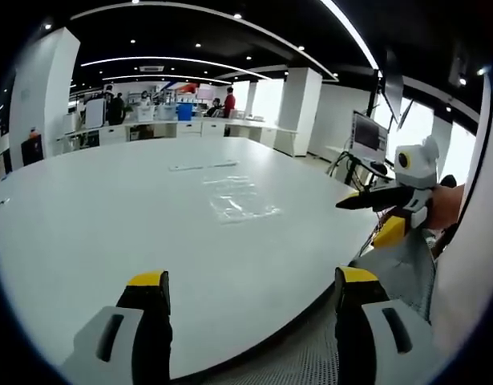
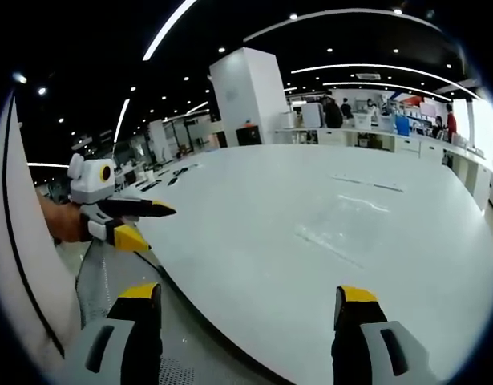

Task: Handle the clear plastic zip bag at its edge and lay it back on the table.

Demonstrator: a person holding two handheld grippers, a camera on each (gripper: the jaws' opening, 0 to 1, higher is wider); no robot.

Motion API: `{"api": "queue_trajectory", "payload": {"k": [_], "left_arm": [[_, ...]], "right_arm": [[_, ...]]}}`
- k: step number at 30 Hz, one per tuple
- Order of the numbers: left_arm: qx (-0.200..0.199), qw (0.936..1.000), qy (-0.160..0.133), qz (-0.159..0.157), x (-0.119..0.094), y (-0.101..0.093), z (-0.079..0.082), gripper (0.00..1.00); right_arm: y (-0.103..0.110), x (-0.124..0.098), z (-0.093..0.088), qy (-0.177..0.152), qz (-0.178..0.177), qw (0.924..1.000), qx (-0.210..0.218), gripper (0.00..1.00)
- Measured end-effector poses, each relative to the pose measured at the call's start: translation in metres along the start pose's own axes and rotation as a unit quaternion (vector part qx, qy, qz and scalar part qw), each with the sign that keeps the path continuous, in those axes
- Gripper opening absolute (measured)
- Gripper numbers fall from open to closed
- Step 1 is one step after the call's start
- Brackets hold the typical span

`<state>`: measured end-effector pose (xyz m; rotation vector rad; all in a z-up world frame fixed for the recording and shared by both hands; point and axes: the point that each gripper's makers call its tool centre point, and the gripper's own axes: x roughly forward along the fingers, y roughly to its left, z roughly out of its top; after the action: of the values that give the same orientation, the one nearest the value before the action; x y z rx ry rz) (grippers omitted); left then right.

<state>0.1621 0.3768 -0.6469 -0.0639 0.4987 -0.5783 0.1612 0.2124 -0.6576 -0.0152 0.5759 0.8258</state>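
Bag of clear plastic (image 1: 240,198) lies flat on the white table (image 1: 110,241), right of centre in the left gripper view; in the right gripper view it is only a faint glint (image 2: 326,241). Left gripper (image 1: 250,293) and right gripper (image 2: 250,301) are both spread apart, holding nothing, low in their frames.

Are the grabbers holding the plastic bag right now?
No. Both the left gripper and right gripper are open and empty. The clear zip bag lies flat on the white table.
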Motion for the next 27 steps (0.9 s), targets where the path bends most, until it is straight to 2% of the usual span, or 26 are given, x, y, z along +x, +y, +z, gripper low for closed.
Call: {"api": "queue_trajectory", "payload": {"k": [21,27], "left_arm": [[-0.010,0.9999,0.003,-0.003,0.000,0.001,0.000,0.83],[-0.016,0.9998,0.008,-0.004,0.000,0.000,0.000,0.83]], "right_arm": [[0.000,0.001,0.000,0.010,0.005,0.9999,0.004,0.89],[-0.012,0.005,0.005,0.014,0.003,0.9999,0.002,0.88]]}}
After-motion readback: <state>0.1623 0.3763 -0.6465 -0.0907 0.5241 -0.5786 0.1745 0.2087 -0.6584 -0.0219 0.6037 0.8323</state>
